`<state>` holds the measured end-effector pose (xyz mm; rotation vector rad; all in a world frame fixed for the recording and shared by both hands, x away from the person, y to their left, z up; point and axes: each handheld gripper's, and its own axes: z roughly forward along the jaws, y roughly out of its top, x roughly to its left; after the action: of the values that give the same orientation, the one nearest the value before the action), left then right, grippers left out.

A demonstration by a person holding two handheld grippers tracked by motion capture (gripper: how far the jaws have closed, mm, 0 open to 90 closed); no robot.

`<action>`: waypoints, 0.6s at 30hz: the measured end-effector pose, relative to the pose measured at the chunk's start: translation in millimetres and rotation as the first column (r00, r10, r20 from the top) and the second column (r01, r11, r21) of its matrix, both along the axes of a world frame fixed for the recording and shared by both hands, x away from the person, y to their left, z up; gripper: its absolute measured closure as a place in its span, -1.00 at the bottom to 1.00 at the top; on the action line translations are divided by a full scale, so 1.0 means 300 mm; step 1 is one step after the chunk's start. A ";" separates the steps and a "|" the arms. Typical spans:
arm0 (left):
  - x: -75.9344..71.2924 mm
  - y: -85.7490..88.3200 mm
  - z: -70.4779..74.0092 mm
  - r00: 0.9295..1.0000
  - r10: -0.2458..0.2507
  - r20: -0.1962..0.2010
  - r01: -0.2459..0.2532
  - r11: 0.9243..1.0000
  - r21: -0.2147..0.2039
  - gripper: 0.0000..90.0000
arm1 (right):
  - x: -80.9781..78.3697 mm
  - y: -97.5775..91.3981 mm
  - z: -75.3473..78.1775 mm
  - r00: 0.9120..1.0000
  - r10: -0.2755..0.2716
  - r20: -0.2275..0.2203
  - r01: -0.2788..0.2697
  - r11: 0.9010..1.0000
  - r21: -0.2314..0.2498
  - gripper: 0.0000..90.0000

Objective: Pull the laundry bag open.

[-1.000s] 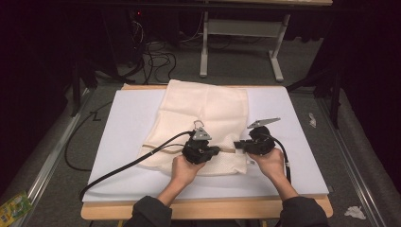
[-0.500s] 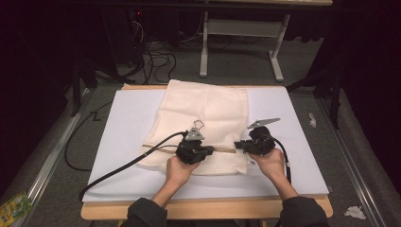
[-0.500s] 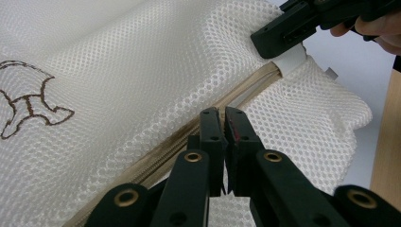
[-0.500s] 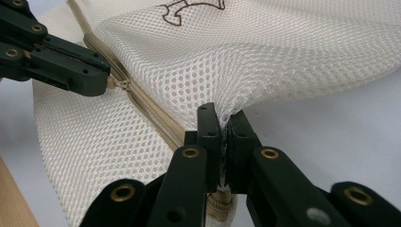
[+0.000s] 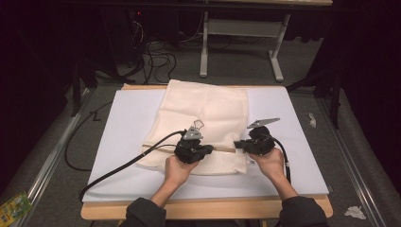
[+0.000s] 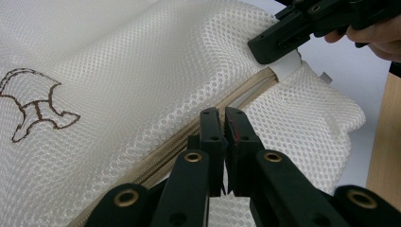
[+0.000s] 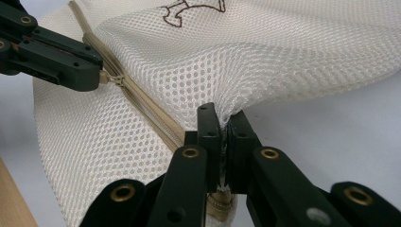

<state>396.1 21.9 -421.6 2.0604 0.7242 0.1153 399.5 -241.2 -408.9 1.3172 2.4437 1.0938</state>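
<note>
Hands low over mesh bag (image 5: 208, 118), left gripper (image 6: 222, 124) pinching zipper pull (image 7: 113, 78), right gripper (image 7: 224, 124) clamping bag's end.

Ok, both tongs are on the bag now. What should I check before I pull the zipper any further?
1. Left tongs shut on the zipper pull: ok.
2. Right tongs clamped on the mesh bag at the zipper's end: ok.
3. Zipper runs straight between the two tongs: ok.
4. No mesh caught in the slider: cannot tell.
5. Bag lies flat on the white board: ok.
6. Left cable clear of the zipper line: not ok; it trails across the bag's edge.
</note>
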 end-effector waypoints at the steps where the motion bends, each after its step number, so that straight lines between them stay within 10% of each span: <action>1: 0.000 0.001 0.000 1.000 0.003 0.002 -0.003 1.000 0.002 0.94 | 0.000 0.000 0.000 1.000 -0.004 -0.004 0.004 1.000 -0.001 0.96; 18: -0.006 0.031 0.010 1.000 0.020 0.011 -0.020 1.000 -0.008 0.94 | 0.001 -0.008 -0.001 1.000 -0.011 -0.001 0.011 1.000 -0.011 0.96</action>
<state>394.4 31.1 -418.7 2.0440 0.7378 0.1351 399.8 -243.6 -409.2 1.3268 2.4365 1.0755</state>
